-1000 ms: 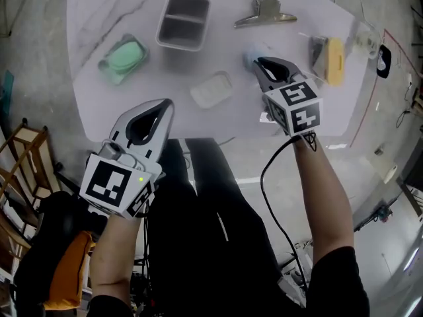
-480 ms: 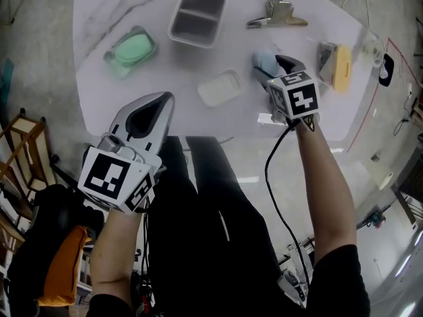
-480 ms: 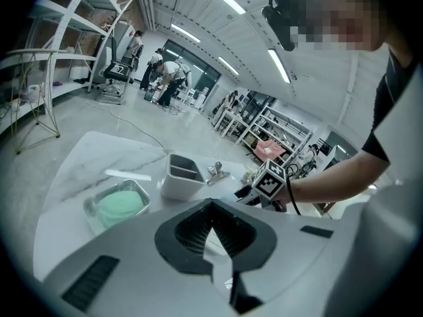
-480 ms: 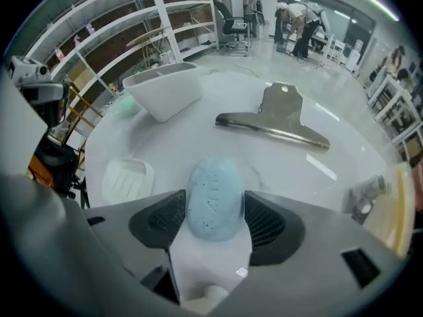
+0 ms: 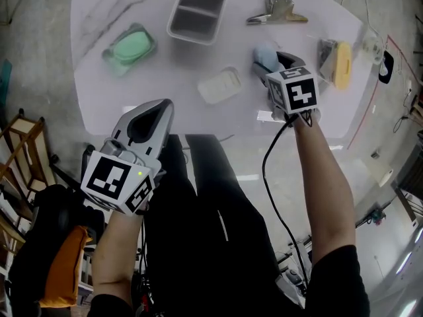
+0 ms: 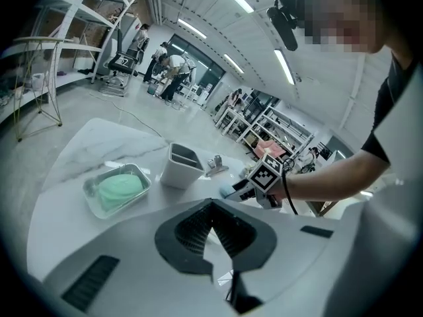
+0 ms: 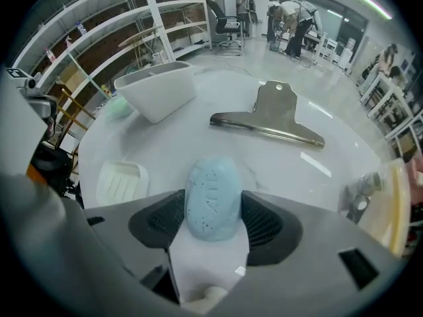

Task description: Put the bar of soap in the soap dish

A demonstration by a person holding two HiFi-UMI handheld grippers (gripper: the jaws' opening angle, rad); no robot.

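The pale blue bar of soap (image 5: 265, 55) (image 7: 211, 193) lies on the white marble table, right of centre. My right gripper (image 5: 268, 65) (image 7: 211, 211) points steeply down over it. Its jaws have just been opening and now stand wide, with the soap between the black pads (image 7: 264, 224). The white ribbed soap dish (image 5: 219, 86) (image 7: 122, 181) sits empty a short way to the soap's left. My left gripper (image 5: 164, 105) (image 6: 211, 207) hovers at the table's near edge, shut on nothing, well short of the dish.
A green soap in a clear tray (image 5: 129, 48) (image 6: 115, 189) lies at the far left. At the back stand a grey two-compartment container (image 5: 196, 14) and a metal clip (image 5: 276, 12) (image 7: 272, 119). A yellow object (image 5: 336, 63) lies at the right edge.
The right gripper has sunk onto the blue soap and its jaws went from shut to wide open around it. The left gripper has barely shifted.
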